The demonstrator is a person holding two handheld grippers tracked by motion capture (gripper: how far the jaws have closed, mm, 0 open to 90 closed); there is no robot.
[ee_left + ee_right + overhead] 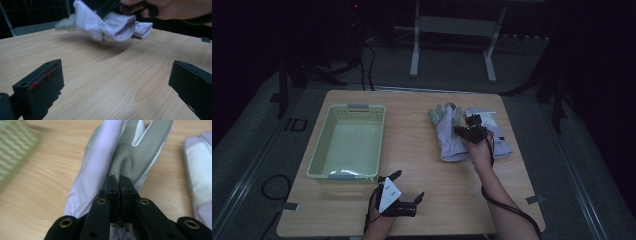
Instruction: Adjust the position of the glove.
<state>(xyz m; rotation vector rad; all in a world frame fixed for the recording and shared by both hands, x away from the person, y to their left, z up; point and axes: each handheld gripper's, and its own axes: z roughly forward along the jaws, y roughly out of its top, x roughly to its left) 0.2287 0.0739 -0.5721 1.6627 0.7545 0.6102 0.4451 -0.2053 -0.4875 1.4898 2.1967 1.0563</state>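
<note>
**Inspector:** High view. Right tongs (474,126) are clamped on the nearer glove (449,134), on the far right part of the surface (422,165); a second glove (498,140) lies just beside it. Left tongs (404,192) stand wide apart, empty, near the green basket (319,157).

**Clerk:** Left gripper view?

**Inspector:** The glove (107,25) hangs limp, partly off the wood: soft and light, I judge.

**Clerk:** Right gripper view?

**Inspector:** Jaws pinch the cuff end; the grey palm (136,157) looks textured, so unlikely to slip. Gathered cuff fabric is the sound hold. No legible brand or writing anywhere.
</note>
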